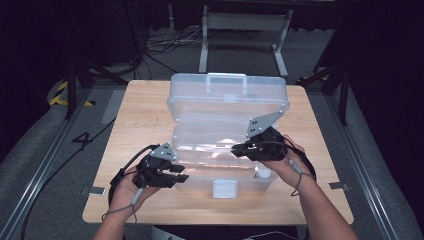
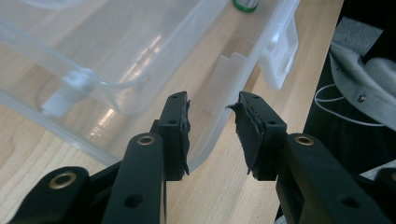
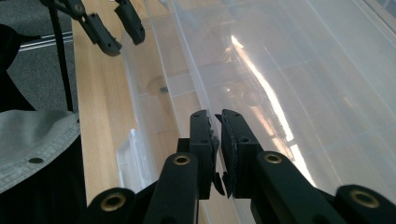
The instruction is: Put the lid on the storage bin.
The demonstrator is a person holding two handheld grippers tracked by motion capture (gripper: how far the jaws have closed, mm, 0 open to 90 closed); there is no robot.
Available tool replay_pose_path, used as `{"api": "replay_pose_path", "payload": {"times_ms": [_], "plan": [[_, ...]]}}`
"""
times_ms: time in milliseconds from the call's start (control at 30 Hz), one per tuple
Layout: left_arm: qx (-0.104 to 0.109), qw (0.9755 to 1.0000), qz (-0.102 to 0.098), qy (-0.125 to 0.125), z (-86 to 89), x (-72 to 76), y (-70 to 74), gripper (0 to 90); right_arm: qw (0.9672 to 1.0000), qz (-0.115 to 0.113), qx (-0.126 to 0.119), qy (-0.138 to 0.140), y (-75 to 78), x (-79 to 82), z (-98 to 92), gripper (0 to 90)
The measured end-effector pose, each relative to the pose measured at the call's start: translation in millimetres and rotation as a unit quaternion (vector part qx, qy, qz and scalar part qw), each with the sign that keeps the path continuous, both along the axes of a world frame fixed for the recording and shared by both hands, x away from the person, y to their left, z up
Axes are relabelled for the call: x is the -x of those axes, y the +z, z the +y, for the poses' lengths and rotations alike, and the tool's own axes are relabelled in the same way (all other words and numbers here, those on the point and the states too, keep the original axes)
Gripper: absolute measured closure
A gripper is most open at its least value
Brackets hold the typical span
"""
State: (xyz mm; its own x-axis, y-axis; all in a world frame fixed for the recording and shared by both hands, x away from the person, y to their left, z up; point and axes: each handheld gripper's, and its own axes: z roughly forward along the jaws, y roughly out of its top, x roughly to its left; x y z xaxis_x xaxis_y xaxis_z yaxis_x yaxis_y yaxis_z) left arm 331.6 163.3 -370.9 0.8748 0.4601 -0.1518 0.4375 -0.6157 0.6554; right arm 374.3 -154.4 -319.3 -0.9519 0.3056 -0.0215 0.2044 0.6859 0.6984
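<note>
A clear plastic storage box (image 1: 220, 150) sits in the middle of the wooden bench (image 1: 135, 120), its lid (image 1: 227, 97) thrown back and standing up at the far side with a moulded handle along its top edge; bare wood runs left and right of it, and only a narrow strip lies between its near wall and the bench's near edge. The walls are thin, glossy and ribbed, with rounded corners, and a white latch (image 1: 224, 189) hangs at the middle of the near wall. The left gripper (image 1: 181, 173) hovers at the box's near-left corner, jaws spread with nothing between them — its own view looks past the worn black pads (image 2: 180, 133) onto that rounded corner and the latch (image 2: 280, 58), and catches a small green-rimmed cap (image 2: 246, 4) inside. The right gripper (image 1: 235, 148) reaches over the open box, jaws nearly pressed together and empty; the right gripper view shows streaks of glare on the plastic.
</note>
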Motion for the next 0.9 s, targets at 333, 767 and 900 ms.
{"api": "replay_pose_path", "payload": {"times_ms": [333, 767, 900], "plan": [[0.048, 0.9987, -0.015, 0.011, 14.6, -1.9, 23.6, 66.6, 1.0, 0.001, -0.003, -0.002, -1.1, 0.9, -0.9, 83.9], [0.137, 0.9898, -0.034, 0.022, 29.8, -4.8, 56.6, 83.4, 1.0, 0.001, -0.003, -0.007, -2.5, 3.5, -0.8, 83.7], [0.152, 0.9869, -0.042, 0.033, 34.5, -6.2, 63.9, 86.8, 1.0, 0.0, -0.003, -0.008, -2.6, 3.7, -0.7, 83.7]]}}
